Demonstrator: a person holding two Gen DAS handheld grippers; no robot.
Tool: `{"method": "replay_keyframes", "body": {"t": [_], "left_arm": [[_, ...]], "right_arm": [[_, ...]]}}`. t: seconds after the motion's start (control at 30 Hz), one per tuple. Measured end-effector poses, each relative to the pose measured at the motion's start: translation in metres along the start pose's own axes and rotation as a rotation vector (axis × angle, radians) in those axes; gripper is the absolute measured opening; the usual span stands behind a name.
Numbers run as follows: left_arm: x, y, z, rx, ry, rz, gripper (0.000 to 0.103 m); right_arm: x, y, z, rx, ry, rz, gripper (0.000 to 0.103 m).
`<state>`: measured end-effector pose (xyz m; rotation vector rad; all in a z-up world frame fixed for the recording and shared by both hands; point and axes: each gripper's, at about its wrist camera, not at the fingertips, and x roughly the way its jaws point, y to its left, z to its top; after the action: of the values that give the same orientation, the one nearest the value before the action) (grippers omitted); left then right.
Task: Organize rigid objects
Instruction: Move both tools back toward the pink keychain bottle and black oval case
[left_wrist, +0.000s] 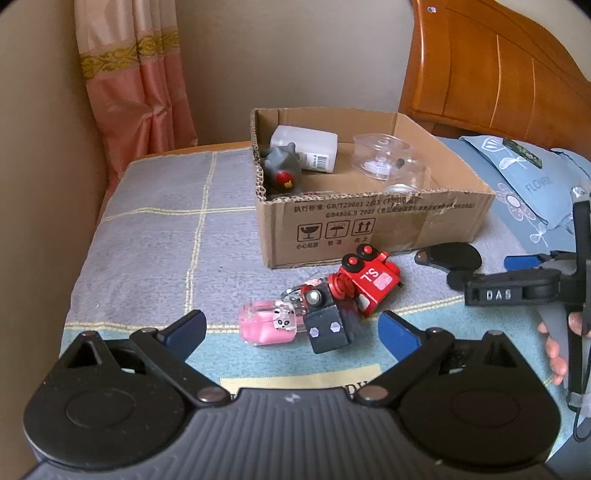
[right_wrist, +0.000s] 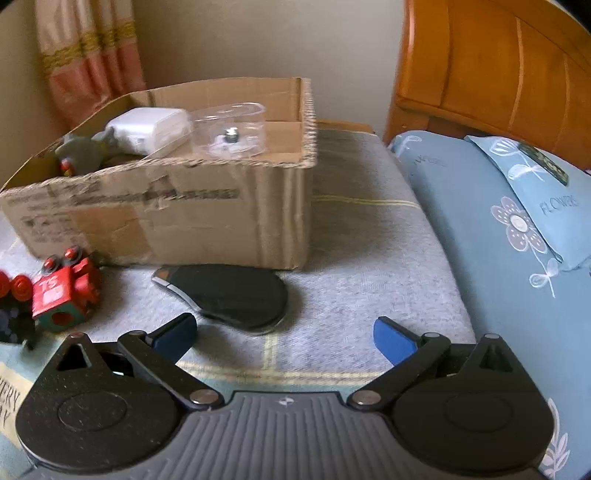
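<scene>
The black case (right_wrist: 229, 295) lies flat on the bed, just in front of the box (right_wrist: 221, 221). The right gripper (right_wrist: 284, 332) is wide open, empty and nearest, the case slightly to its left. The left gripper (left_wrist: 291, 332) is open too, near the toys (left_wrist: 325, 310).

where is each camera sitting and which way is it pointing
Left wrist: on the left gripper, low over the bed, facing the cardboard box past the red toy train and pink case; its open blue fingers show, plus the right gripper and a hand at the right edge.
Right wrist: on the right gripper, facing the box corner over the black oval object, pillow to the right; only its open fingers show.
Shared: box, train, black oval object, pillow, headboard, curtain.
</scene>
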<state>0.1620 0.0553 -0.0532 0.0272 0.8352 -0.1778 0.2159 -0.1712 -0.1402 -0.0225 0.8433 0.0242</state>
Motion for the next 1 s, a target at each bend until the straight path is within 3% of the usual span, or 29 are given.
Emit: {"method": "replay_keyframes", "body": {"t": [0.4,0.77,1.0], "left_arm": [[0.009,0.003,-0.005,-0.007,0.027,-0.019,0.099],[0.041,0.004,-0.004,-0.026,0.044,-0.015,0.1],[0.034,0.023,-0.013,-0.052,0.032,0.014,0.101]], "right_arm": [[0.015,0.032,0.014,-0.051,-0.058,0.042,0.103],[0.018,0.031,0.014,-0.055,-0.081,0.048,0.103],[0.018,0.027,0.012,-0.057,-0.084,0.049,0.103]]}}
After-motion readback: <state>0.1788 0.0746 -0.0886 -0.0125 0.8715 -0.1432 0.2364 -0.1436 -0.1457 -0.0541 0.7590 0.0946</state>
